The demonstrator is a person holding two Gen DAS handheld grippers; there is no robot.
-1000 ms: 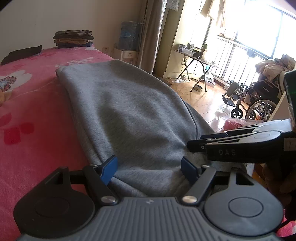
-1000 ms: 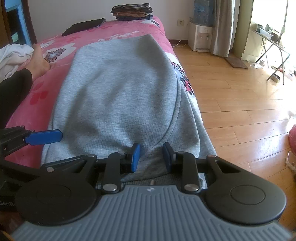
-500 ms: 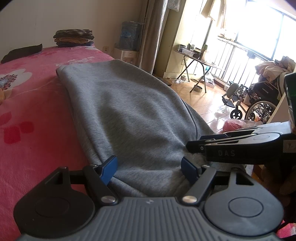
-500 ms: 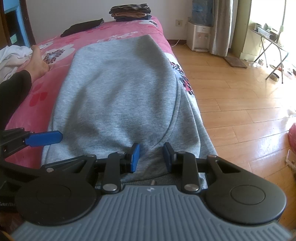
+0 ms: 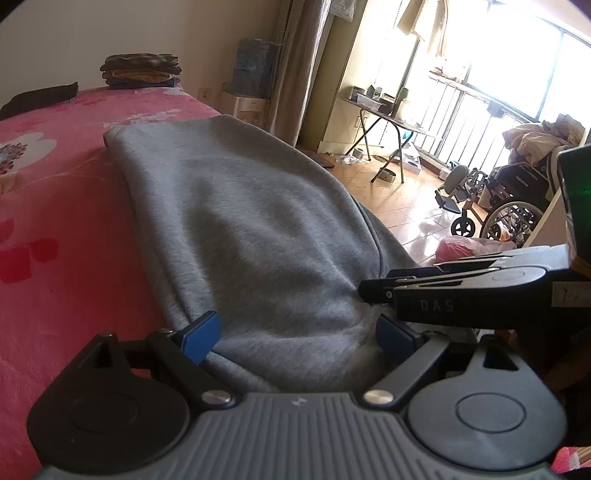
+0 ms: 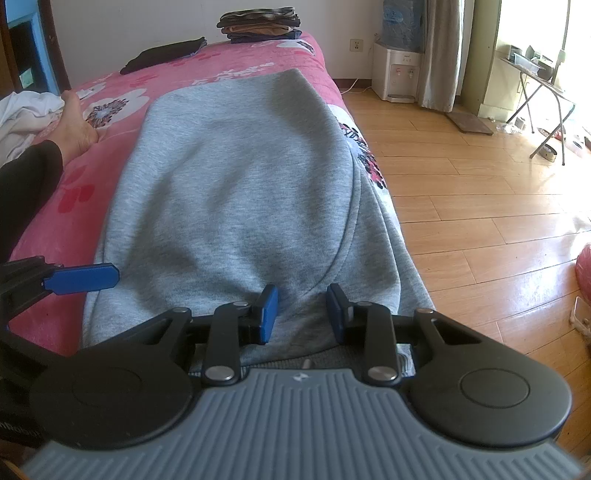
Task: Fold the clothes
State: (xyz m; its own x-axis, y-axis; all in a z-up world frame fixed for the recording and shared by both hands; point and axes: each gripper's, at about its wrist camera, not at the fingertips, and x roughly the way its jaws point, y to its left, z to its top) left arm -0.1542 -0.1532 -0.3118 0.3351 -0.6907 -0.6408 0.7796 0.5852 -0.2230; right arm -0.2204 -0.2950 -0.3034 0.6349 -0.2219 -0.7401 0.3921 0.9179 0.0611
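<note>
Grey sweatshirt (image 6: 240,192): laid flat lengthwise on the bed (image 6: 85,184), near end hanging over the bed's near edge, right side draped over the bed's side towards the floor (image 6: 480,192). A curved seam visible near the right side.

Left gripper (image 5: 297,332): low over the near end of the sweatshirt, jaws wide and opening; fabric lying between the blue pads (image 5: 199,336), not pressed by them.

Right gripper (image 6: 302,314): just beside the left one, at the sweatshirt's near hem. Jaws part-way apart, a gap showing between the pads (image 6: 269,314); fabric behind and below them, no pinch visible. Not grasping, as far as can be told.

Bed: pink cover with flower print. At its far end, a stack of folded clothes (image 6: 258,24) and a flat dark garment (image 6: 164,55), well apart from the sweatshirt.

Person: bare foot (image 6: 77,125) and dark trouser leg on the bed, left of the sweatshirt; white cloth (image 6: 22,122) beside the foot.

Room: water dispenser (image 6: 399,70) by the far wall, curtain (image 6: 441,55), folding table (image 5: 384,118), wheelchair (image 5: 513,206) by the window.
</note>
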